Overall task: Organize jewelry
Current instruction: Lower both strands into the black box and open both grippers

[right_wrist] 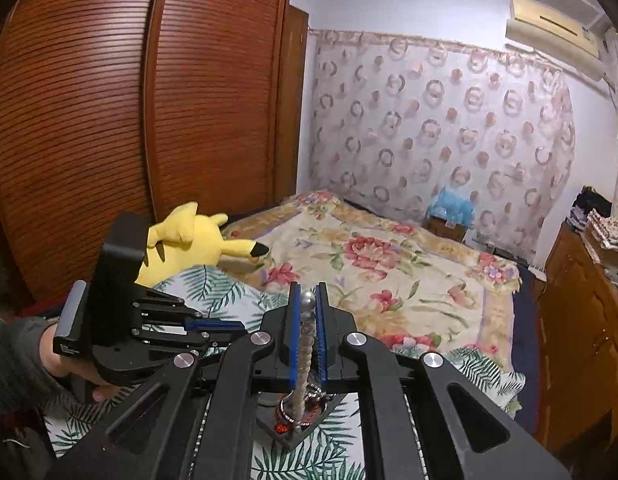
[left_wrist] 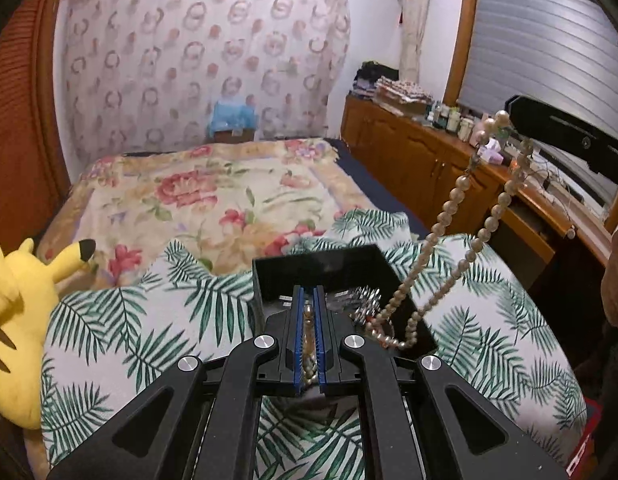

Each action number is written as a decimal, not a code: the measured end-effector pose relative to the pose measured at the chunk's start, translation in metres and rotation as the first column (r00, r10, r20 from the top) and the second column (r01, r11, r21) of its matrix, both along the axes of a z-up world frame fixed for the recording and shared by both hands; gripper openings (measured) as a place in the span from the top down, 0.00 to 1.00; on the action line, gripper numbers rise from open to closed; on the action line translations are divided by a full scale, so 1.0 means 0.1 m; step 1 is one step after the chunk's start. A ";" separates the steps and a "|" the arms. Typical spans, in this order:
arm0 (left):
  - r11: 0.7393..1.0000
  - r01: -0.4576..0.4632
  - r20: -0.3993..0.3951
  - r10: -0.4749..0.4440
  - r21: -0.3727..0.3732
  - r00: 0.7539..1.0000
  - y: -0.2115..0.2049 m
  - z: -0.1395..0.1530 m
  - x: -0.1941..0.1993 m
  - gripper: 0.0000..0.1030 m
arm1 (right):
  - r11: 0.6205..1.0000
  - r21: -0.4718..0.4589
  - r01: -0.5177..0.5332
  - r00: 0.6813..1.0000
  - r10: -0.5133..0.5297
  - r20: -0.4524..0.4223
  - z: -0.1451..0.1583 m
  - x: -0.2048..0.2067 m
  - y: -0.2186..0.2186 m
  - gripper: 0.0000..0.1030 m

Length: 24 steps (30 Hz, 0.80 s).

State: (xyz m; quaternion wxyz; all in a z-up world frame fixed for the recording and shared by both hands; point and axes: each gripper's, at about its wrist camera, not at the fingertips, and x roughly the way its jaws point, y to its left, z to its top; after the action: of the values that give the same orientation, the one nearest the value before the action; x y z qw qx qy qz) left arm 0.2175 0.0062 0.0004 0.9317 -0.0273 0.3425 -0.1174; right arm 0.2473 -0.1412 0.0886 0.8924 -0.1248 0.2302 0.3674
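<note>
Left gripper (left_wrist: 308, 304): blue-padded jaws drawn together on beads of the pearl necklace (left_wrist: 455, 200); it points down over the black box (left_wrist: 269, 276). Seen also from the right wrist view, at lower left, carried by a hand (right_wrist: 75, 364) in a dark sleeve.
Right gripper (right_wrist: 307, 300): jaws clamped on another stretch of the same pearl strand, with a grey bead showing at the tips. From the left wrist view its black body sits at upper right, with the beads hanging from it.
Pearl necklace: one strand held by both grippers; from the right gripper two lines of beads drop slantwise down into the box, where a loop lies over the box's right wall.
Black box: open-topped, resting on the palm-leaf cloth (left_wrist: 157, 320) at the near end of the bed; inside it lies a heap of silvery jewelry (left_wrist: 365, 300), too tangled to tell apart.
Bed: covered by a floral blanket (left_wrist: 213, 196) beyond the palm-leaf cloth.
Plush toy (left_wrist: 17, 320): yellow with black-tipped ears, at the left edge of the bed, near the louvred wooden wardrobe (right_wrist: 109, 100).
Surroundings: patterned curtain (left_wrist: 205, 56) behind the bed; wooden cabinet (left_wrist: 409, 152) along the right wall with bottles and folded cloth on top.
</note>
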 end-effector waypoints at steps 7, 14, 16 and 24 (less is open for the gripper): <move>1.000 -0.003 -0.029 0.003 0.006 1.000 -0.02 -0.14 -0.02 0.96 | 0.999 -0.041 -0.005 0.996 0.001 -0.089 -0.43 0.08 0.14 0.92; 1.000 -0.008 -0.038 0.008 0.013 0.999 -0.02 -0.19 -0.01 0.96 | 0.998 -0.064 0.006 0.984 -0.018 -0.177 -0.85 0.16 0.21 0.92; 1.000 -0.011 -0.043 0.011 0.013 0.999 0.01 -0.20 -0.01 0.96 | 0.997 -0.074 0.007 0.980 -0.021 -0.197 -0.96 0.18 0.23 0.92; 0.999 -0.035 -0.053 0.036 0.030 0.998 0.10 -0.32 -0.18 0.78 | 0.997 -0.070 0.024 0.971 -0.040 -0.235 -1.13 0.16 0.24 0.91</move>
State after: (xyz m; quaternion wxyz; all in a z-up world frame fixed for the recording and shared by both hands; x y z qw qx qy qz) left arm 0.1995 0.0166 -0.0320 0.9245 -0.0231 0.3684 -0.0952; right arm 0.2636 -0.1175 -0.0248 0.8598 -0.1061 0.3489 0.3575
